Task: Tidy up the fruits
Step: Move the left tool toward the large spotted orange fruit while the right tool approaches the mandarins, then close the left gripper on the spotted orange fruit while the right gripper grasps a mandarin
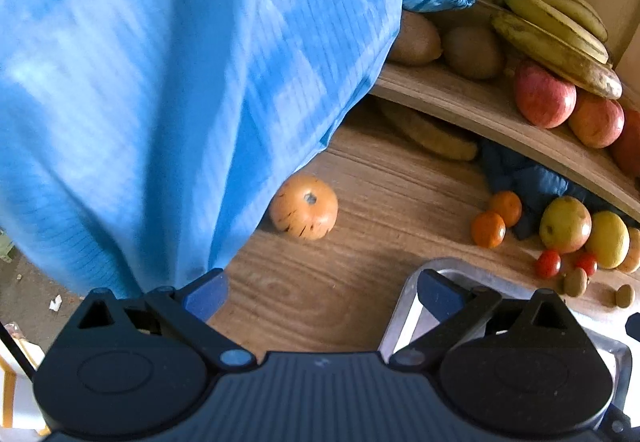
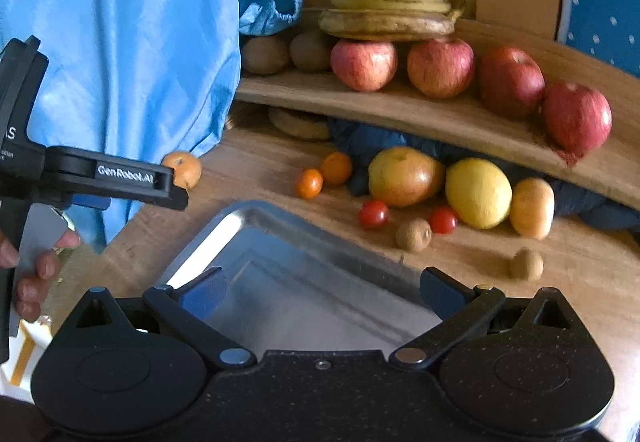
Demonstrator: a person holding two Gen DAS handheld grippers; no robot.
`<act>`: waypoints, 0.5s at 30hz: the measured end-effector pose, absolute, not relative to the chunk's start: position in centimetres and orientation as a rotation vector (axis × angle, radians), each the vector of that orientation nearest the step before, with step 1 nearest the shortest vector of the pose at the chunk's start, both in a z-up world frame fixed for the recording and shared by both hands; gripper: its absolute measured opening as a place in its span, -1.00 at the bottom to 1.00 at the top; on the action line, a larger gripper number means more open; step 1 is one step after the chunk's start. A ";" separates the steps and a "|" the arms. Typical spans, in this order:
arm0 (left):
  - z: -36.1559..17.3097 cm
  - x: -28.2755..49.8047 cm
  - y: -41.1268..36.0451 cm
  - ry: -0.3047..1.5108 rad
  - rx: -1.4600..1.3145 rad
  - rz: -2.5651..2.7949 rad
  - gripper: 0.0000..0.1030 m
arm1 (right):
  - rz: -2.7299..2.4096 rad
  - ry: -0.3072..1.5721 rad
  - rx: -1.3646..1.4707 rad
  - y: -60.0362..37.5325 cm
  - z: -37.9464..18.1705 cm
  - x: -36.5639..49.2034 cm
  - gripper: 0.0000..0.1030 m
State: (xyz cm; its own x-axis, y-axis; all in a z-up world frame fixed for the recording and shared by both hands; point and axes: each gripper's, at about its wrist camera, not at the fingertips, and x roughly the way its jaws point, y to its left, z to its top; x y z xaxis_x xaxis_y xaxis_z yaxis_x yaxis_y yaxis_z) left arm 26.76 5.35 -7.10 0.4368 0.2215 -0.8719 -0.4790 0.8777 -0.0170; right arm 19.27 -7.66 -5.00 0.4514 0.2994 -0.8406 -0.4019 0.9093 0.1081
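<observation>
Here both claws are spread wide and hold nothing: the right gripper (image 2: 320, 292) hangs over the metal tray (image 2: 256, 242), the left gripper (image 1: 320, 292) over the wooden table (image 1: 320, 314) at the tray's nine o'clock. Loose fruit (image 2: 478, 193) lies at the tray's one o'clock; apples (image 2: 440, 67) and bananas (image 2: 390, 8) sit on the shelf (image 2: 460, 120) above.

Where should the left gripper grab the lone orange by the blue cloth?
Grip the orange across its round middle, coming from the open table side in front. The blue cloth hangs against its far-left side, so that way is blocked. It sits with the stem scar up and clear wood to its right. The left gripper is open, probably wide enough.
</observation>
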 end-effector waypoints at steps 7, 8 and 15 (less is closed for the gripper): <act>-8.0 28.2 6.4 1.043 -0.301 0.426 0.99 | 0.435 0.999 -0.119 -5.7 -5.5 20.8 0.97; -8.1 28.4 6.5 1.048 -0.302 0.424 0.99 | 0.430 0.998 -0.119 -5.5 -5.6 21.0 0.97; -9.0 29.6 6.8 1.084 -0.285 0.409 0.90 | 0.384 0.997 -0.136 -4.2 -6.5 22.2 0.86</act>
State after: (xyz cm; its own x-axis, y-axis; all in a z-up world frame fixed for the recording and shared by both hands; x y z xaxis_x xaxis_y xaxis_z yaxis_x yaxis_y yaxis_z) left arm 29.59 6.79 -9.00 0.4047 0.1812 -0.8963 -0.4554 0.8899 -0.0257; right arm 22.16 -4.20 -6.53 0.4827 0.2524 -0.8387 -0.3756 0.9247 0.0621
